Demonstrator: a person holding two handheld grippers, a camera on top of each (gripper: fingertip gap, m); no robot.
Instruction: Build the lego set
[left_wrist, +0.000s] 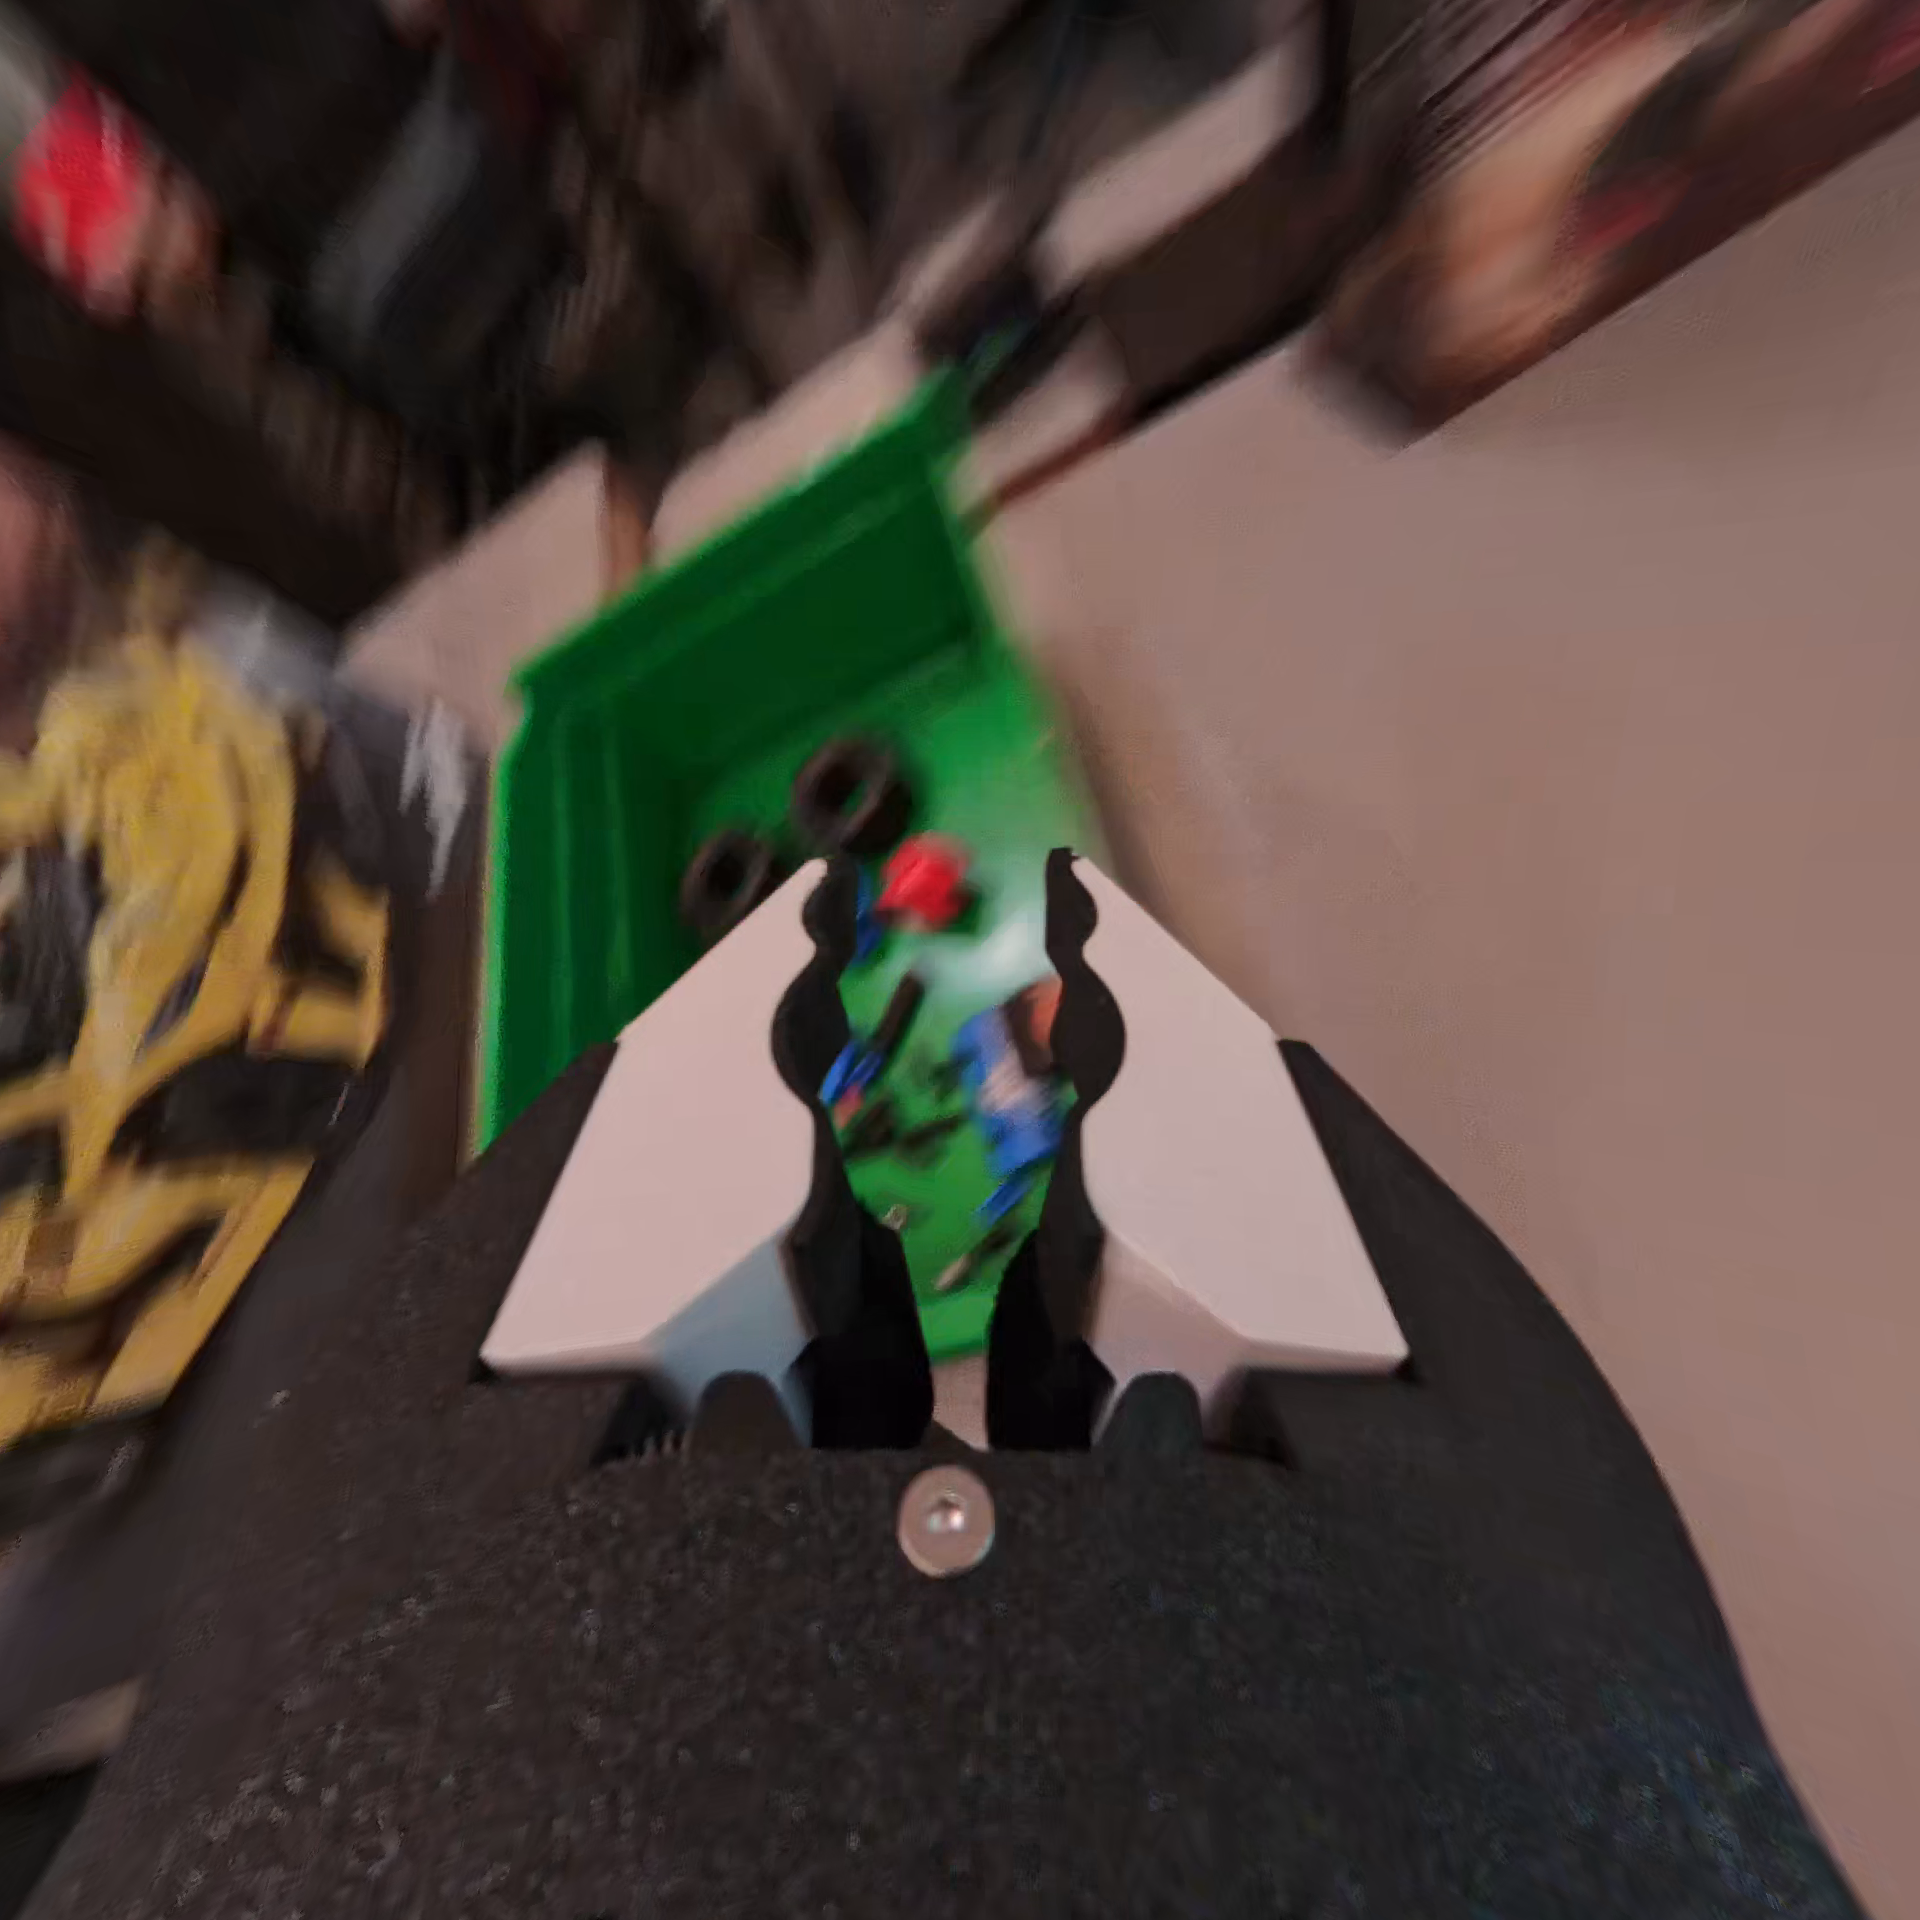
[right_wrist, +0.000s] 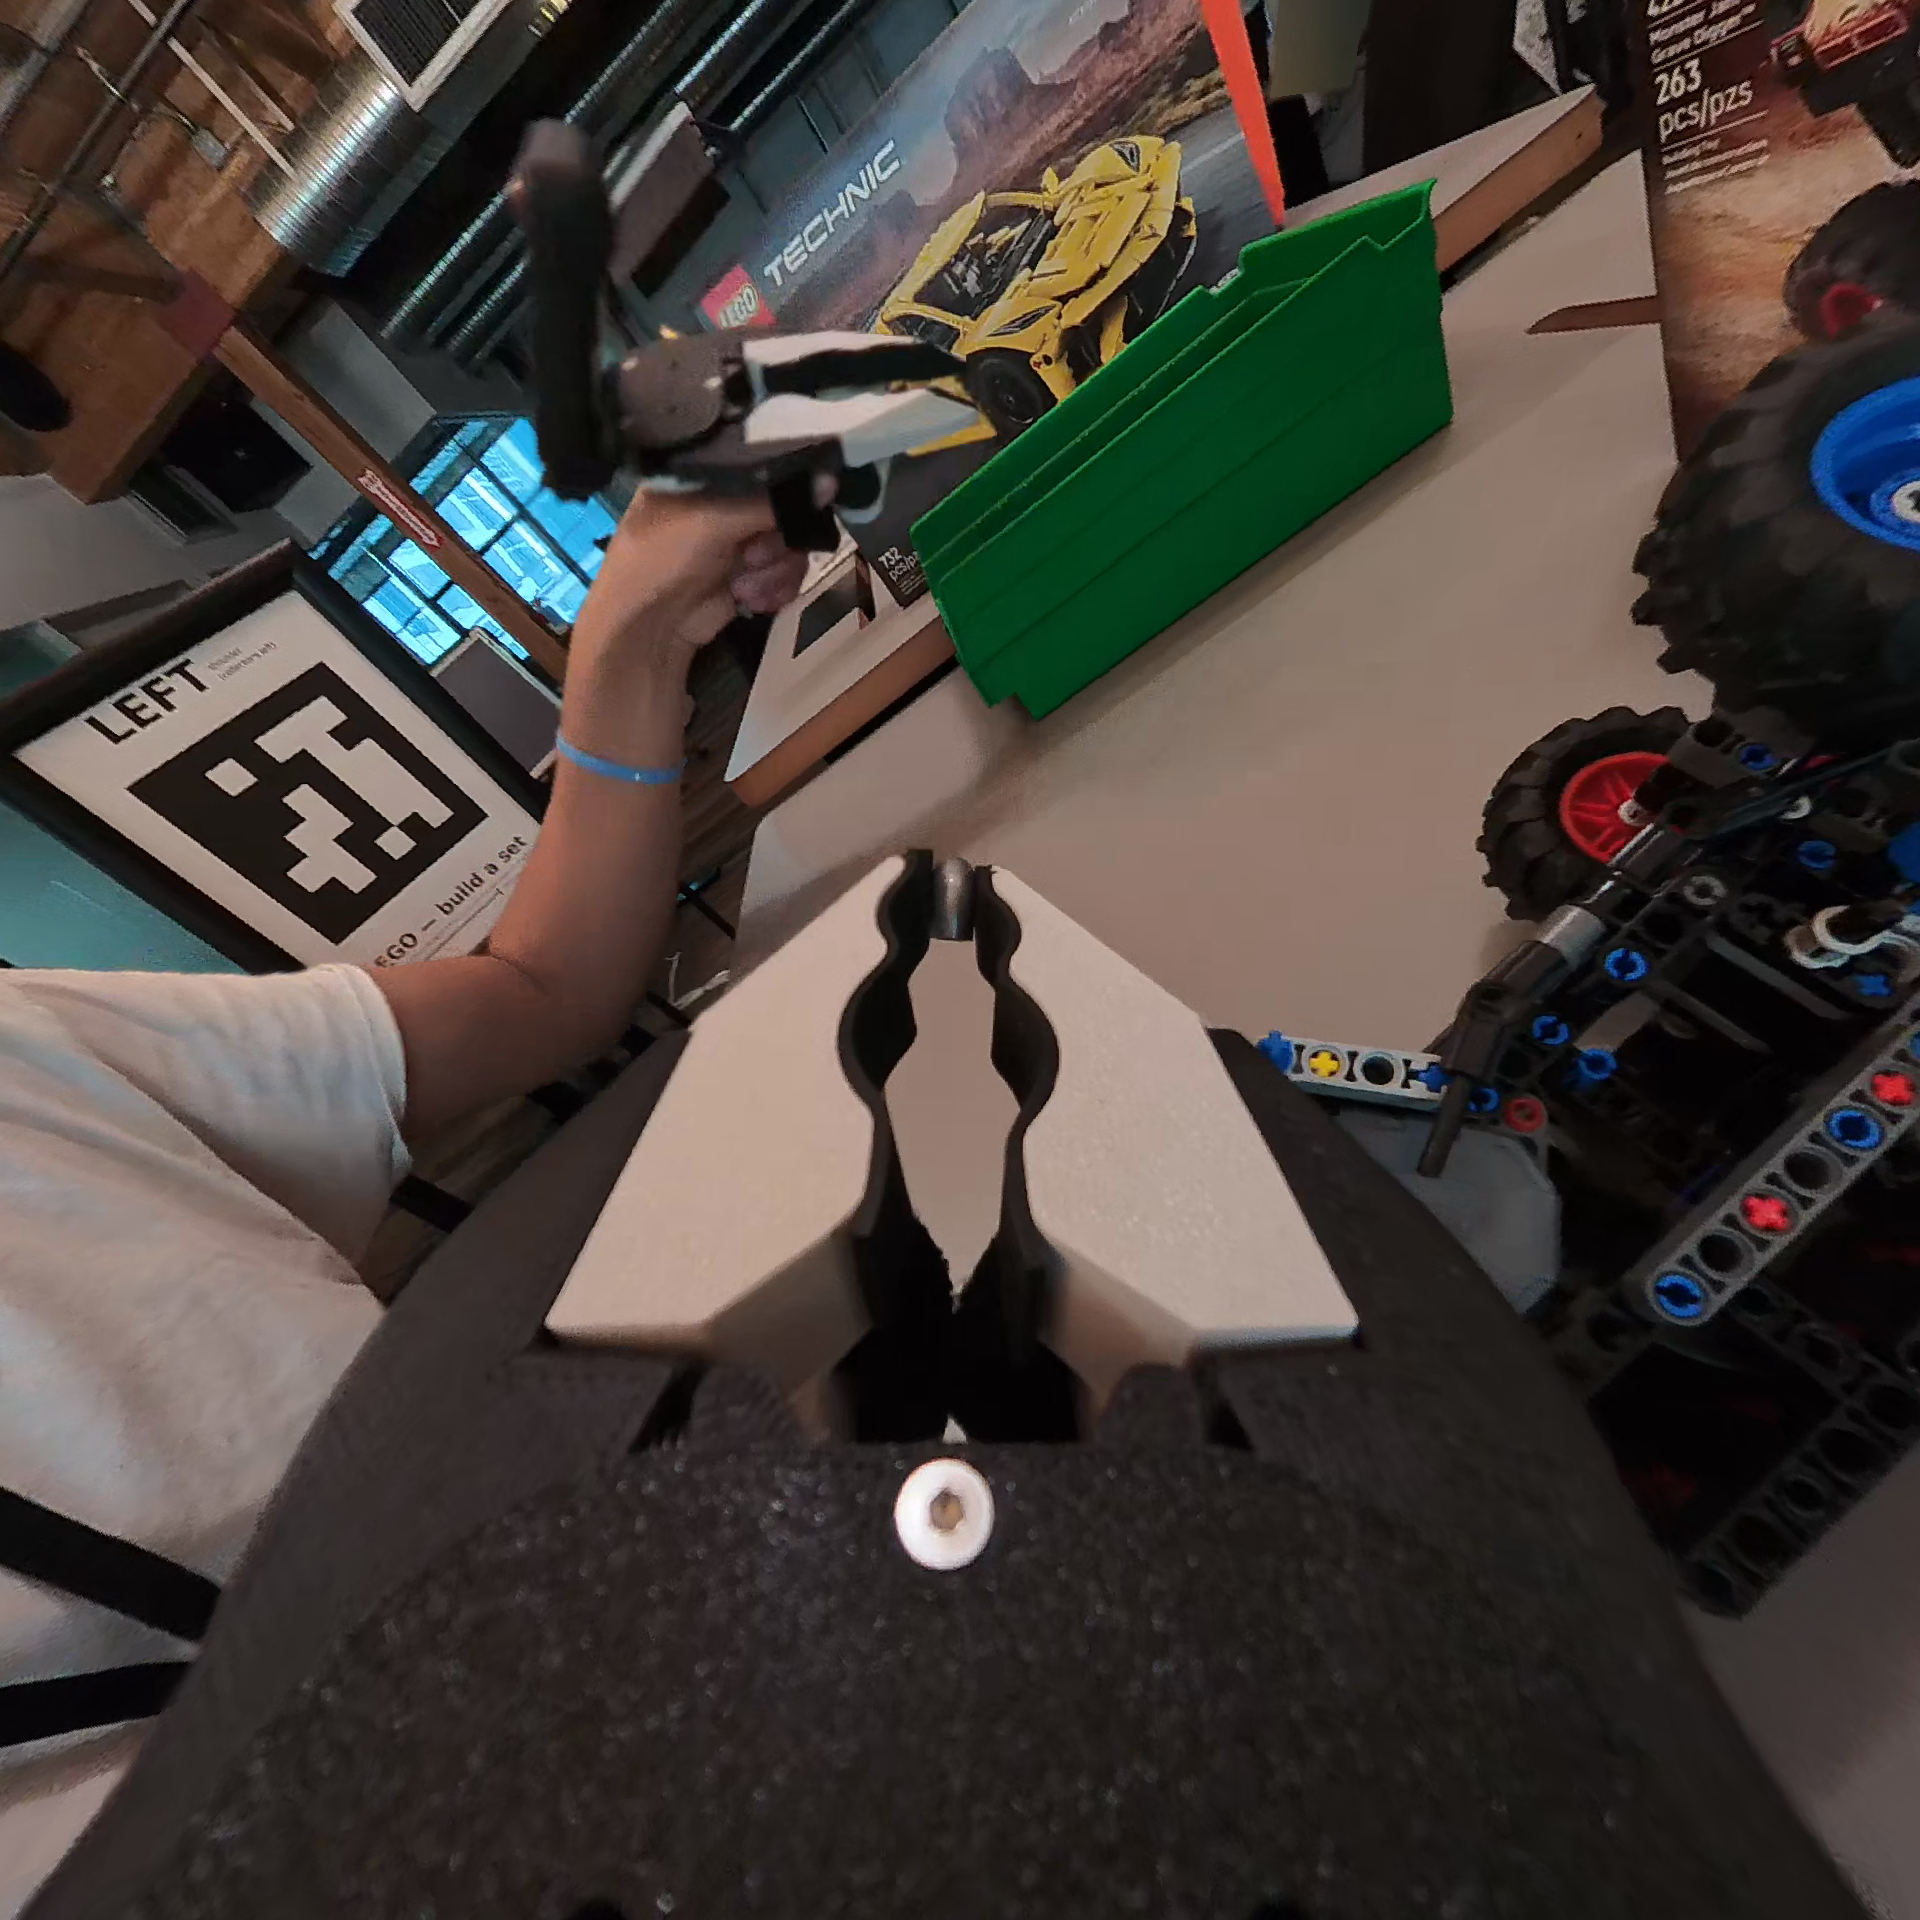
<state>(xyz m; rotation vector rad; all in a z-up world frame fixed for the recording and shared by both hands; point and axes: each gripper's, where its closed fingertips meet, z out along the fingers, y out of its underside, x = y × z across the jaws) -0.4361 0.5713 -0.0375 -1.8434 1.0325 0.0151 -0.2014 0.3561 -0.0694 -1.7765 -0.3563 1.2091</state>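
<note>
My left gripper is open and empty, hovering over a green bin. The view is motion-blurred. In the bin lie two black tyres, a red piece and several blue and dark small parts. In the right wrist view the left gripper shows above the bin's near end, held by a hand. My right gripper is shut on a small grey piece at its tips, above the pale table.
A partly built toy truck with big black tyres and blue and red hubs stands at the right. A box picturing a yellow car stands behind the bin, another box at far right. A marker placard and the person's arm are at left. Some 35 cm of space lies between my two pairs of fingers.
</note>
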